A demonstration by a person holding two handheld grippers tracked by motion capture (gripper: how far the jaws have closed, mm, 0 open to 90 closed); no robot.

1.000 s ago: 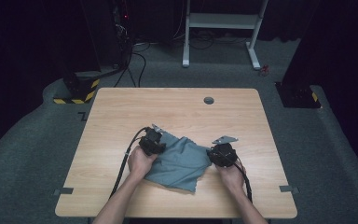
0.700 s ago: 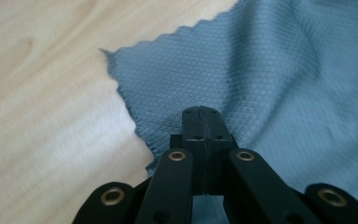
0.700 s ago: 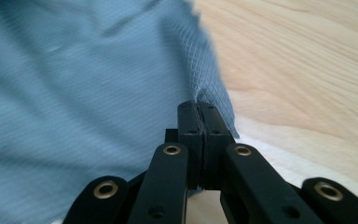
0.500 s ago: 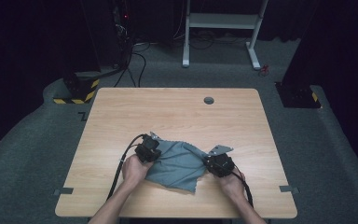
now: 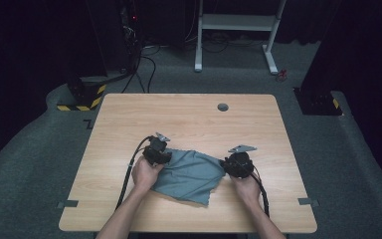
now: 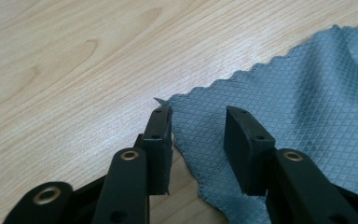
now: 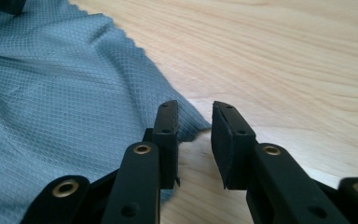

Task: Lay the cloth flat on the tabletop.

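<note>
Left gripper (image 6: 198, 128) jaws stand partly apart, and they've just been opening. Cloth corner lies between them, one pad just touching the tip of the corner, the other pad resting over the fabric; gap visible, no pinch. Right gripper (image 7: 195, 126) is the same story: jaws partly apart, just been opening, cloth edge tucked behind its one jaw, bare wood in the gap, nothing clamped.

Grey-blue microfibre cloth (image 5: 189, 172) lies flat-ish on the near half of the table, between the two grippers, with a diamond weave and a zigzag-cut edge. It's skewed: the far edge runs from left gripper (image 5: 155, 152) across to right gripper (image 5: 238, 164), and one corner hangs toward the near table edge. Slight ripples show near the far side in the left gripper view, and a soft fold in the right gripper view.

Left hand (image 5: 145, 173) wraps its gripper at the cloth's left corner; right hand (image 5: 246, 185) holds its own at the cloth's right corner. Black cables trail back along both forearms.

Wooden table (image 5: 189, 119) is light-grained, with a round cable grommet (image 5: 223, 106) near the far edge, well apart from the cloth. Grey carpet floor around it, a white desk frame (image 5: 236, 25) beyond, and a yellow-black striped block (image 5: 82, 94) off the far-left corner.
</note>
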